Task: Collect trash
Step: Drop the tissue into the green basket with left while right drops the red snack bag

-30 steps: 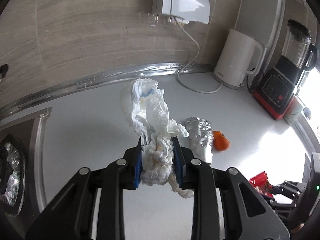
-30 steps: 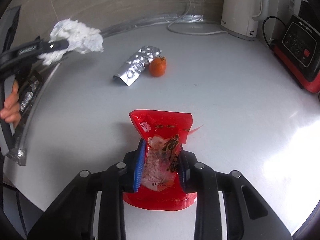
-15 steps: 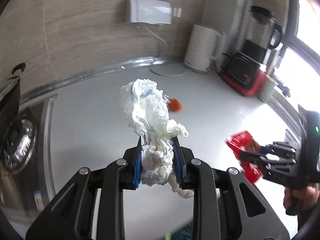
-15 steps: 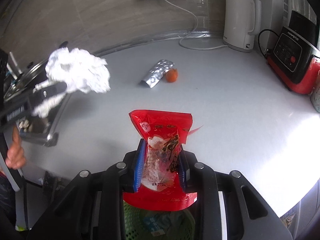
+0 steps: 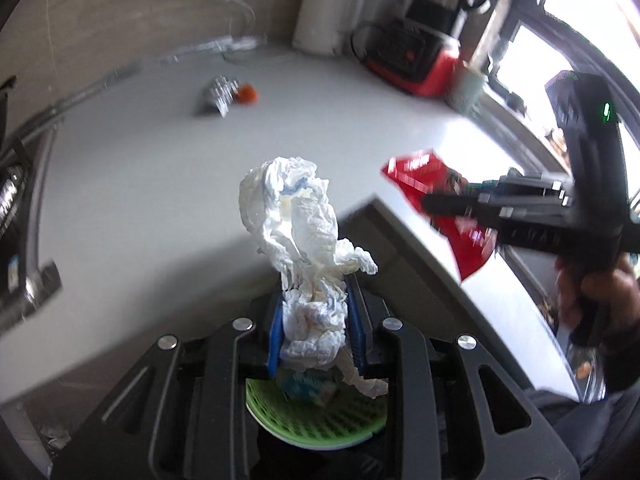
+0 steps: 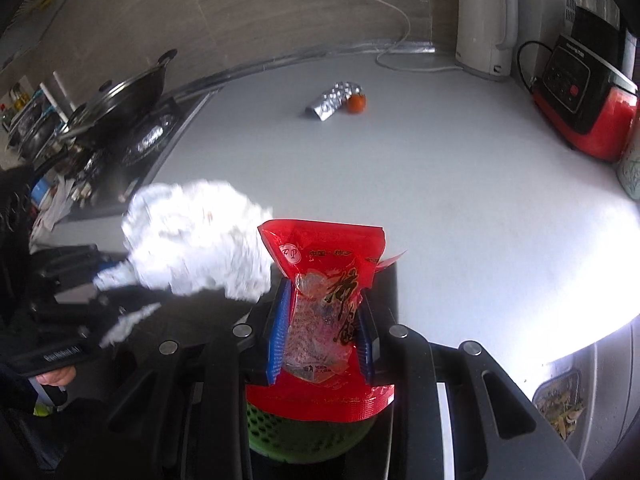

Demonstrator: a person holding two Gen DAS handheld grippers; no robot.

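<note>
My left gripper (image 5: 316, 320) is shut on a crumpled white tissue wad (image 5: 296, 216), held off the counter's front edge above a green perforated bin (image 5: 320, 420). My right gripper (image 6: 322, 320) is shut on a red snack wrapper (image 6: 324, 272), also over the green bin (image 6: 296, 432). In the left wrist view the red wrapper (image 5: 436, 204) hangs at the right in the other gripper. In the right wrist view the tissue wad (image 6: 196, 240) is blurred at the left. A foil blister pack (image 6: 334, 98) and a small orange fruit (image 6: 356, 103) lie far back on the white counter (image 6: 440, 184).
A white kettle (image 6: 484, 24) and a red-and-black blender base (image 6: 584, 96) stand at the back right. A stove with a black wok (image 6: 124, 92) is at the left. A person's hand (image 5: 600, 292) grips the right tool. A second bin of scraps (image 6: 560, 404) sits lower right.
Both grippers pulled back from the counter toward its front edge, still holding the tissue and the red wrapper. The green bin has come into view beneath them, and the two grippers are closer together.
</note>
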